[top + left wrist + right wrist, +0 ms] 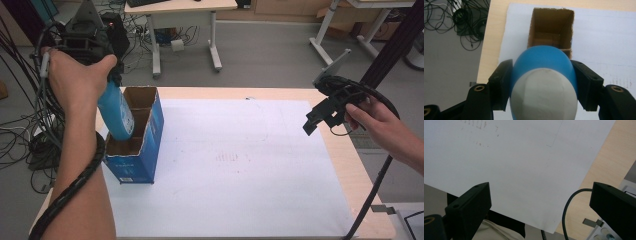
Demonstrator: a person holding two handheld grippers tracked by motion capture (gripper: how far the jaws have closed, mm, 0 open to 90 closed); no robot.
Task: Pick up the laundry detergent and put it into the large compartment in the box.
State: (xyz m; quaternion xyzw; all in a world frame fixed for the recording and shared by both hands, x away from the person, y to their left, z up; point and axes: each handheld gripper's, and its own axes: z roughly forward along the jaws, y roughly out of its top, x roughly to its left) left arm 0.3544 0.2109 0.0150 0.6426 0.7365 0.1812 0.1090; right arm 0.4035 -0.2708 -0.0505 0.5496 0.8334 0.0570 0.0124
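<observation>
A blue bottle point(115, 112) with a pale grey top end point(544, 96) hangs tilted with its lower end inside an open blue cardboard box point(142, 150) at the table's left. My left gripper point(102, 60) is shut on the bottle's upper part, its black jaws pressed to both sides. From above, the box's brown inside point(551, 30) lies just beyond the bottle. My right gripper point(320, 117) is held in the air over the table's right edge, its jaws wide apart with nothing between them. Below it lies the white sheet point(519, 162).
A white paper sheet point(240, 165) covers most of the wooden table point(345, 165). Cables point(20, 135) lie on the floor at the left. A desk point(182, 15) stands behind, another desk point(350, 30) at the back right. A black pole point(395, 50) rises at the right.
</observation>
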